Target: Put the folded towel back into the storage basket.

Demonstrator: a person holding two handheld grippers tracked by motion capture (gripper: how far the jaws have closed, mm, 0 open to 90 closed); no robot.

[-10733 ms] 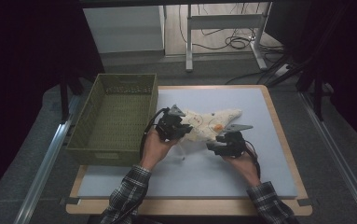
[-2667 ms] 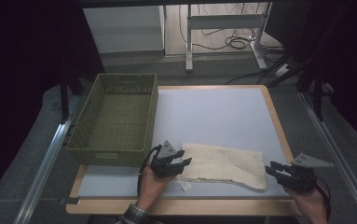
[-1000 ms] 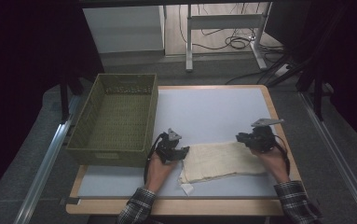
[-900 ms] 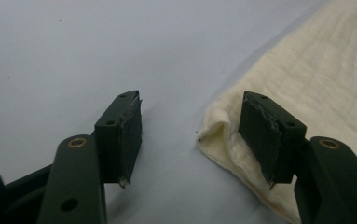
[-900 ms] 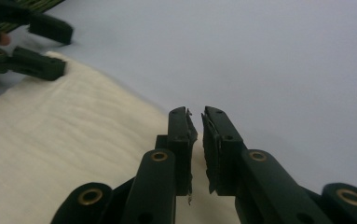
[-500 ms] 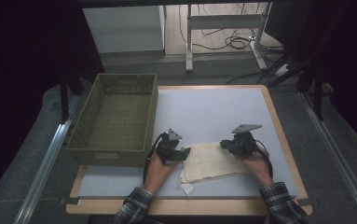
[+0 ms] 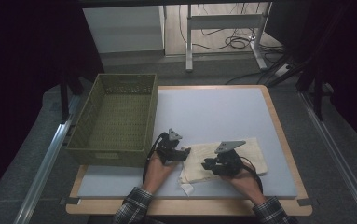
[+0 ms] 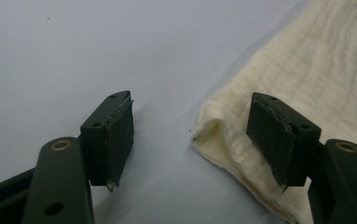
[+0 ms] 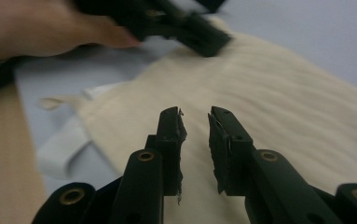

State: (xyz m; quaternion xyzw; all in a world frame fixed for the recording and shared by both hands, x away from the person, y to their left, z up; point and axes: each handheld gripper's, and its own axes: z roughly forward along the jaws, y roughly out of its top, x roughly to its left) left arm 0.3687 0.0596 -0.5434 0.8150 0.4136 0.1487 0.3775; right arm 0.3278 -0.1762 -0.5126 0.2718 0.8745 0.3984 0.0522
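Observation:
A cream cloth (image 7: 250, 154) lies flat on the pale blue mat (image 7: 213, 107), near its front edge. My left gripper (image 7: 181, 153) rests at the cloth's left end. In the left gripper view this gripper (image 8: 192, 116) is open wide, and a folded corner of the cloth (image 8: 223, 140) lies just inside its right jaw. My right gripper (image 7: 208, 164) hovers over the middle of the cloth. In the right gripper view this gripper (image 9: 195, 114) has its jaws a narrow gap apart, and the cloth (image 9: 283, 107) shows through that gap with nothing held.
A green woven basket (image 7: 115, 116) stands on the left side of the table, just behind my left hand. A white tag (image 7: 185, 187) sticks out from the cloth's front left corner. The wooden table rim (image 7: 278, 121) frames the mat.
My right gripper has travelled from the cloth's far right corner leftward to its middle. The left gripper has stayed at the left end. The cloth has kept its shape.

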